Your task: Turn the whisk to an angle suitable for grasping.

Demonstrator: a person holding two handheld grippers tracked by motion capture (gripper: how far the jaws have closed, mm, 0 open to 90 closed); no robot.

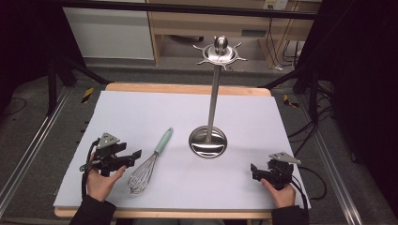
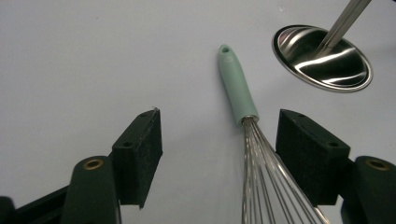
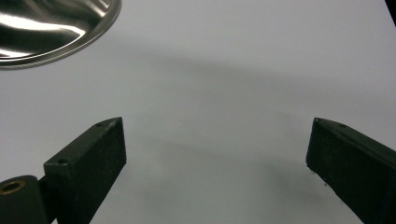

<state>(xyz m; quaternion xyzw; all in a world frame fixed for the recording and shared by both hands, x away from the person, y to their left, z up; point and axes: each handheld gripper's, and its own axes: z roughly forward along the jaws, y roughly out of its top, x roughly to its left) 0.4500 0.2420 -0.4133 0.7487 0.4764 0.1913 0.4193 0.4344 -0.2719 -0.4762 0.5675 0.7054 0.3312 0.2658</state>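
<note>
White sheet: wire whisk, mint handle toward stand; left gripper and right gripper gaped, empty.

**Bright steel, matt black, pale sheet**

The stand looks like polished metal: its round base mirrors the light, and its pole and spiked top are glossy too. The whisk has thin shiny metal wires and a smooth, matt mint-green handle that looks like plastic. The left gripper and the right gripper are matt black, and their pads have a fine, slightly rough grain, with small brass-coloured inserts behind them. The desk shows a light wood edge, under a smooth, matt, pale lilac-white sheet.
</note>
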